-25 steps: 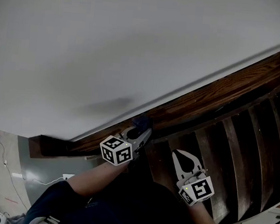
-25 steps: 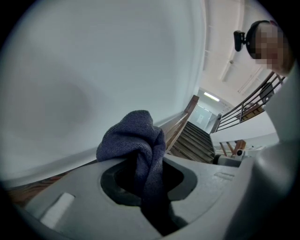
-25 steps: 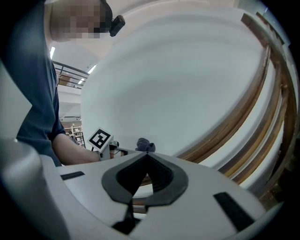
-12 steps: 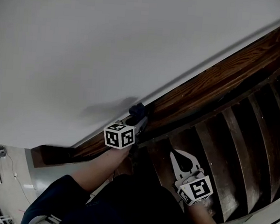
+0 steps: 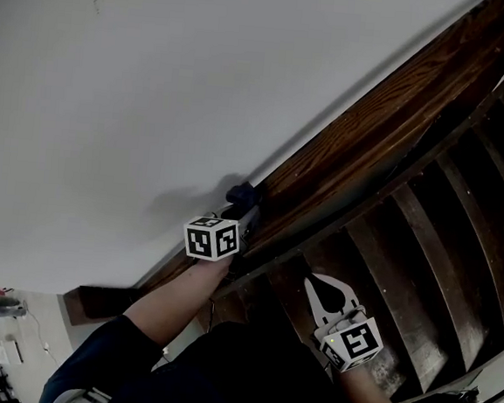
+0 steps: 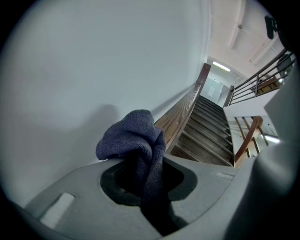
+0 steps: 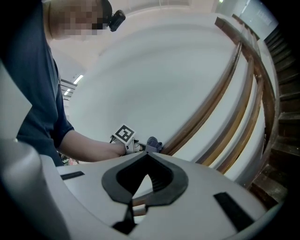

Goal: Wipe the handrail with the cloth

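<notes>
A dark blue cloth [image 6: 136,140] bunches out of my left gripper [image 6: 140,185], whose jaws are shut on it. In the head view the cloth [image 5: 241,191] presses on the brown wooden handrail [image 5: 364,127] that runs up along the white wall, with the left gripper [image 5: 238,214] just below it. The rail [image 6: 180,110] climbs away beside the stairs in the left gripper view. My right gripper [image 5: 328,292] hangs lower, over the stair treads, shut with nothing in it. From the right gripper view the jaws [image 7: 143,176] meet, and the cloth [image 7: 153,143] shows far off on the rail [image 7: 211,101].
Dark wooden stair treads [image 5: 423,246] rise to the right of the rail. A white wall [image 5: 157,83] fills the left. A metal railing [image 6: 262,75] edges an upper landing. The person's bare forearm [image 5: 169,299] and dark sleeve lie below.
My left gripper has slid up along the handrail with the cloth. The head view has swung so the rail looks steeper. The right gripper has hardly moved.
</notes>
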